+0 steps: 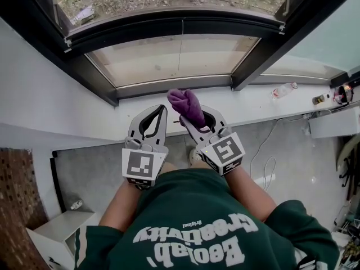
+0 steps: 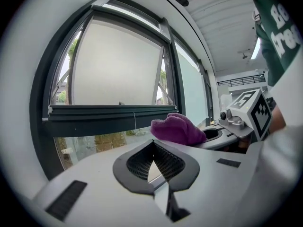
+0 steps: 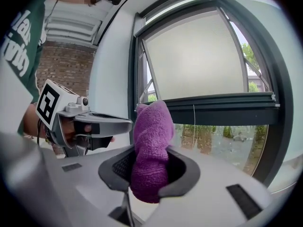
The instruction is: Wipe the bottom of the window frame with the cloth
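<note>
Evidently the task's own thing, a rumpled purple terry cloth (image 1: 187, 106), was up in the right gripper (image 1: 197, 120), which the person held out in front of a green sweatshirt with white lettering (image 1: 197, 218). In the right gripper view the cloth (image 3: 151, 145) stood upright between that gripper's (image 3: 149, 167) dark ribbed pads. The jaws were closed against its lower part, so that a thick fold rose above them and a short end hung below. From the head camera the top of the cloth reached the edge of the dark lower rail of the window frame (image 1: 169, 87), over the long white ledge (image 1: 253, 103) beneath it (whether the cloth actually touched the rail could not be told).

The left gripper (image 1: 153, 117) was held just beside the right one, a little nearer the body, both pointing toward the window. Its own view showed the left gripper (image 2: 154, 162) with its jaw tips brought together and nothing between them, only a small gap lower down through which the pale ledge showed. The cloth (image 2: 177, 128) and the right gripper's marker cube appeared close on its right side there.

Farther along the ledge to the right lay a clear plastic bottle (image 1: 283, 90), well apart from both grippers. A white cable (image 1: 270, 145) trailed down the grey floor below it.
</note>
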`<control>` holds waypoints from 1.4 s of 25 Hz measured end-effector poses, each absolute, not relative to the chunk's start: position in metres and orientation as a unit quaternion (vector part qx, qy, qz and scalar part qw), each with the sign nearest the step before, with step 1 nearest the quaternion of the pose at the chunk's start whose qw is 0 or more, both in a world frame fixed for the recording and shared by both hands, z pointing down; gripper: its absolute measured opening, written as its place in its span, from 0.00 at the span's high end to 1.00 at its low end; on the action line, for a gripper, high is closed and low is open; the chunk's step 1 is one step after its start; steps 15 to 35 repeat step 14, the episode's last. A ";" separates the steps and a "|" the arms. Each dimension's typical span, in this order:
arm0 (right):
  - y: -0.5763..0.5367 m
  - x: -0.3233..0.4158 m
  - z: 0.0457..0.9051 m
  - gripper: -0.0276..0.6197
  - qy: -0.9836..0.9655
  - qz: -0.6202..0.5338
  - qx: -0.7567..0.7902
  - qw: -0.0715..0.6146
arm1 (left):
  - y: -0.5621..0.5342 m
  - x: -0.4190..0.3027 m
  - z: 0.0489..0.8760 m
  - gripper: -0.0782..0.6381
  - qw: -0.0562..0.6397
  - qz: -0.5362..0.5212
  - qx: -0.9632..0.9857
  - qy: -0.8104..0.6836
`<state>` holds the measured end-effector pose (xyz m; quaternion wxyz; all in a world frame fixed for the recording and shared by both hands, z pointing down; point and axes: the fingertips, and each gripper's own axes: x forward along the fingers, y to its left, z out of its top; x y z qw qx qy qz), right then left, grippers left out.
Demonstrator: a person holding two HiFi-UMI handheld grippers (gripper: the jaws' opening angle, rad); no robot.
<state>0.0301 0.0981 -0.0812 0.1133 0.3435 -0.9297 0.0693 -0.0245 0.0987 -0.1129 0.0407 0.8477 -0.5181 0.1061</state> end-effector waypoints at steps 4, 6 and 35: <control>0.100 0.028 -0.077 0.77 -0.930 0.070 0.341 0.118 | 0.099 -0.028 -0.111 0.88 0.040 0.113 0.847 -0.518; 0.100 0.027 -0.077 0.77 -0.930 0.068 0.341 0.118 | 0.099 -0.031 -0.111 0.88 0.033 0.117 0.846 -0.519; 0.100 0.033 -0.081 0.77 -0.929 0.069 0.344 0.115 | 0.098 -0.036 -0.112 0.88 0.036 0.124 0.840 -0.526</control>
